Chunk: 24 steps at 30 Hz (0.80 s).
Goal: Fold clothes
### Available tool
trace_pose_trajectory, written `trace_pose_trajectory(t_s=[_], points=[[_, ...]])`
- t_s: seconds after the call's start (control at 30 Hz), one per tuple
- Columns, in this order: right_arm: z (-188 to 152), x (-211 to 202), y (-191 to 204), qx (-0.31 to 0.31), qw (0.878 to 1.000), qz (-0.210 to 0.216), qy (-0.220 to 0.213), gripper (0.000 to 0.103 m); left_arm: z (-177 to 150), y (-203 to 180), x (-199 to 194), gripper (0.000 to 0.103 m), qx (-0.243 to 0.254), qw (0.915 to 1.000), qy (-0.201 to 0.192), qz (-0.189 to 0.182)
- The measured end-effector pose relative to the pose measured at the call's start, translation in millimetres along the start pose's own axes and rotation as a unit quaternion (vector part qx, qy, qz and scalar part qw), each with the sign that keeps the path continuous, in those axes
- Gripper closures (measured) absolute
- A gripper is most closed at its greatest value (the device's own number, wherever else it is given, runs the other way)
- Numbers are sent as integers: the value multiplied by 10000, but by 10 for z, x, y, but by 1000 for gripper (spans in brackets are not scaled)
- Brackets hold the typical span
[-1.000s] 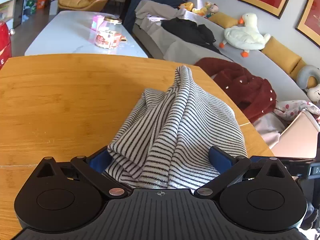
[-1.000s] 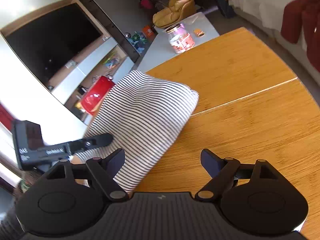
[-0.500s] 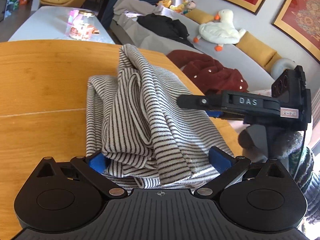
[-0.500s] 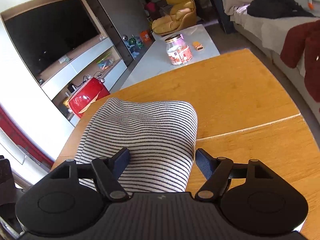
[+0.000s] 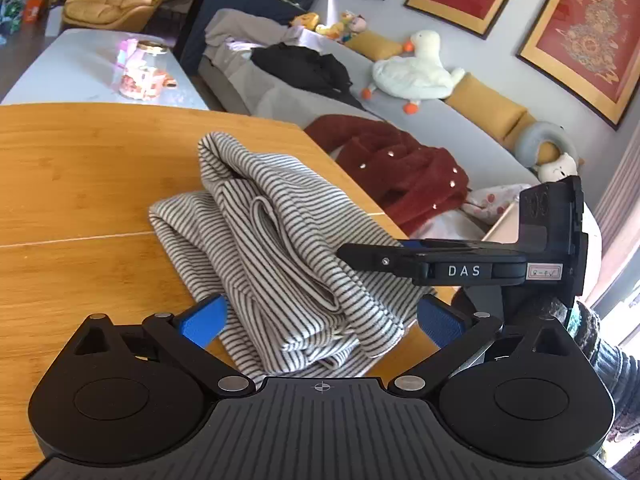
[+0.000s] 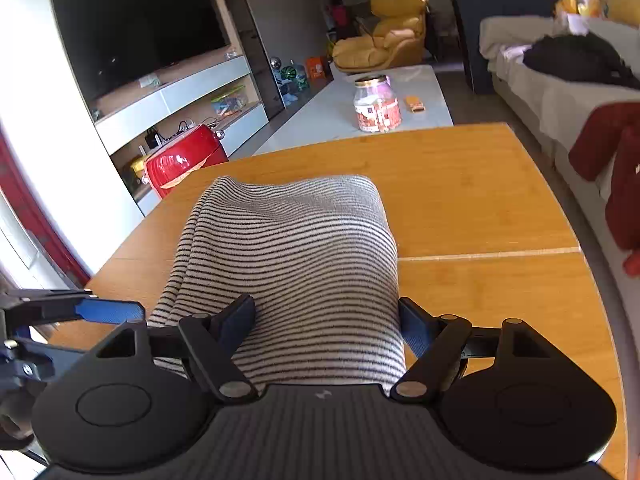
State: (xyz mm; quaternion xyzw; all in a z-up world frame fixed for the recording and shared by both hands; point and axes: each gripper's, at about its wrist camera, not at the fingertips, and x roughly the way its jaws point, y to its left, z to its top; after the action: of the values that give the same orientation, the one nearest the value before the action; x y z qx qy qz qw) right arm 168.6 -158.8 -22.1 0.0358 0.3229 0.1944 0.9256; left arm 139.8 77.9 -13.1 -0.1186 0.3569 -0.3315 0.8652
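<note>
A grey-and-white striped garment lies folded in a thick bundle on the wooden table. My left gripper is open, its blue pads wide apart with the bundle's near end between them. From the right, my right gripper reaches in level over the cloth's edge. In the right wrist view the garment fills the gap of my right gripper, which stands open and straddles the fold; one of its fingers rests on the cloth. The left gripper's finger shows at the left edge of that view.
Bare wooden table stretches beyond the cloth. Past its far edge stands a white coffee table with a jar. A sofa holds a red coat and a plush goose. A red case sits on the floor.
The right gripper has rolled level and moved onto the garment, which now sits between its fingers. The left gripper has drawn back, so the cloth looks flatter and farther off.
</note>
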Motion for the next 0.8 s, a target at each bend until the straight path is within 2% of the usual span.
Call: trace_pose_trajectory(t_s=[0.07, 0.17, 0.27, 0.37, 0.47, 0.6, 0.67, 0.73, 0.8], points=[[30, 54, 88, -648, 9976, -167, -167, 25, 8, 53, -33, 0, -96, 9998, -41, 154], [125, 80, 171, -926, 9947, -386, -213, 25, 13, 96, -34, 0, -150, 9971, -50, 746], [113, -38, 380, -1376, 9870, -666, -502, 28, 7, 131, -17, 0, -128, 9918, -59, 1272], [32, -237, 551, -1428, 9871, -334, -638, 29, 9, 179, -19, 0, -243, 9911, -44, 1311], [-90, -321, 601, -1279, 9903, -197, -505, 33, 10, 195, -24, 0, -246, 9905, -46, 1354], [-252, -350, 537, -1580, 9852, -501, -441, 34, 14, 211, -37, 0, -250, 9901, -42, 1378], [-246, -354, 493, -1749, 9815, -651, -420, 31, 15, 233, -60, 0, -292, 9896, -62, 1408], [-192, -370, 462, -1661, 9829, -688, -395, 31, 19, 266, -93, 0, -364, 9886, -107, 1460], [-188, -443, 566, -1811, 9785, -784, -596, 31, 14, 309, -138, 0, -477, 9875, -164, 1492]])
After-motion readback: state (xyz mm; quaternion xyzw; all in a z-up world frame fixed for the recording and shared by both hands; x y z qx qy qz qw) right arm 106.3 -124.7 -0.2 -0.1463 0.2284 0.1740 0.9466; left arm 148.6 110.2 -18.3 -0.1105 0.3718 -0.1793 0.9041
